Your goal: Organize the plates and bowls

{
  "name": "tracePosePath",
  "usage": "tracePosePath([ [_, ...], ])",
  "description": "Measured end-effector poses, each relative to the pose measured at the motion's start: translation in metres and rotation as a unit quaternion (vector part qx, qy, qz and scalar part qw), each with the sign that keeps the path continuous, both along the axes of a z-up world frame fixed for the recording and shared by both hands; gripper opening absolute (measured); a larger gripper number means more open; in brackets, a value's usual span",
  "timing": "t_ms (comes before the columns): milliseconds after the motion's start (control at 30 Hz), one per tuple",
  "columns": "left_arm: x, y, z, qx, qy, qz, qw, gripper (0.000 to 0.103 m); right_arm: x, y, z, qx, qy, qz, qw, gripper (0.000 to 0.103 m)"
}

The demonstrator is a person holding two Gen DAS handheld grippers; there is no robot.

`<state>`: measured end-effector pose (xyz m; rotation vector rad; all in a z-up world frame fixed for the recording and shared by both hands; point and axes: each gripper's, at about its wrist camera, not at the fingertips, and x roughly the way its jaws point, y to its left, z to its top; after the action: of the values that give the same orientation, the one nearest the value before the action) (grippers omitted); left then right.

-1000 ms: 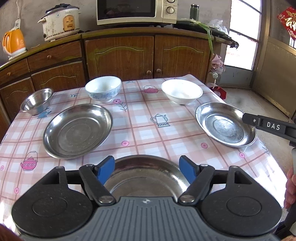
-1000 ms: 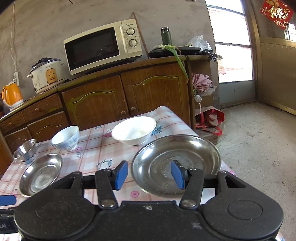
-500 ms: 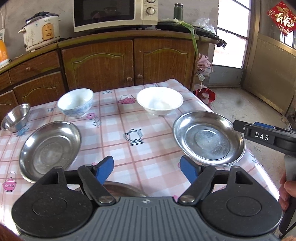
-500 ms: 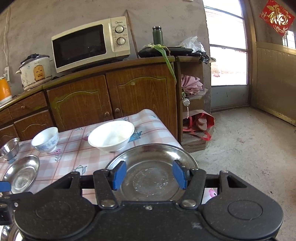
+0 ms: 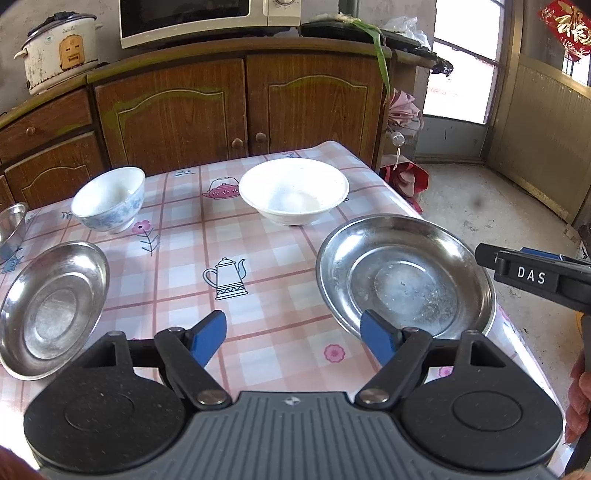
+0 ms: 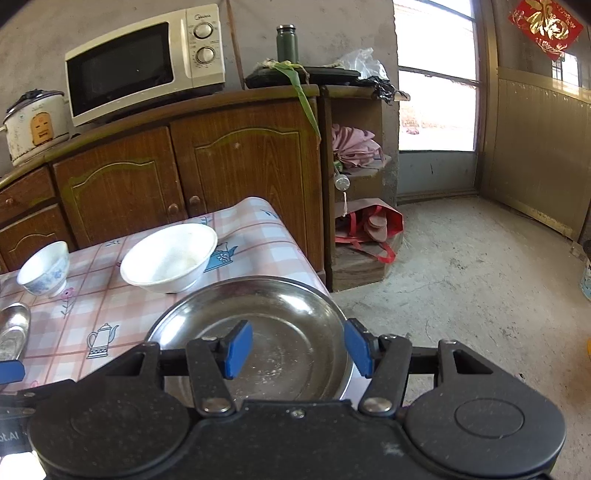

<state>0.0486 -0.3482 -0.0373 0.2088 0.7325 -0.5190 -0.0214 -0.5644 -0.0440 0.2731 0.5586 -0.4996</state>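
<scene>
Steel plate [image 6: 280, 332] at the checked tablecloth's [image 5: 258, 240] right edge, right gripper [image 6: 297, 349] parted above its rim, left gripper [image 5: 293, 338] spread wide and empty, white bowl [image 5: 293, 190] just behind the plate.

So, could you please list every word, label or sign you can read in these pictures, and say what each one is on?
"DAS": white letters on the right gripper body, left wrist view.
"福": gold character on the red wall hanging.
Microwave brand above its dials: too small to read.
Rice cooker label: blurred.
Cut-off white letters at the right wrist view's lower left edge: unreadable.
</scene>
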Motion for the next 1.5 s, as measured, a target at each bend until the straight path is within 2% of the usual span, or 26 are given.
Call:
tracePosePath([
  [333,0.014,-0.014,-0.013,0.009,0.008,0.006,0.9999,0.083,0.010,-0.012,-0.008,0.000,0.012,-0.003,1.000,0.068],
  [600,0.032,-0.020,-0.022,0.016,0.015,0.020,0.9996,0.084,0.019,-0.033,-0.021,0.023,0.028,-0.011,0.999,0.070],
  [1200,0.067,-0.058,-0.057,0.035,0.048,0.014,0.9982,0.083,0.034,-0.066,-0.048,0.069,0.053,-0.031,0.996,0.075],
  [1300,0.071,-0.065,-0.061,0.040,0.055,0.005,0.9977,0.077,0.037,-0.069,-0.053,0.078,0.059,-0.033,0.995,0.075],
  [1400,0.074,-0.069,-0.064,0.036,0.059,-0.005,0.9976,0.066,0.040,-0.072,-0.060,0.093,0.067,-0.034,0.993,0.075],
  [1467,0.074,-0.071,-0.064,0.030,0.057,-0.011,0.9979,0.055,0.042,-0.073,-0.063,0.103,0.066,-0.027,0.992,0.074],
  [1500,0.073,-0.072,-0.064,0.027,0.056,-0.016,0.9979,0.051,0.043,-0.072,-0.063,0.106,0.065,-0.025,0.992,0.063],
])
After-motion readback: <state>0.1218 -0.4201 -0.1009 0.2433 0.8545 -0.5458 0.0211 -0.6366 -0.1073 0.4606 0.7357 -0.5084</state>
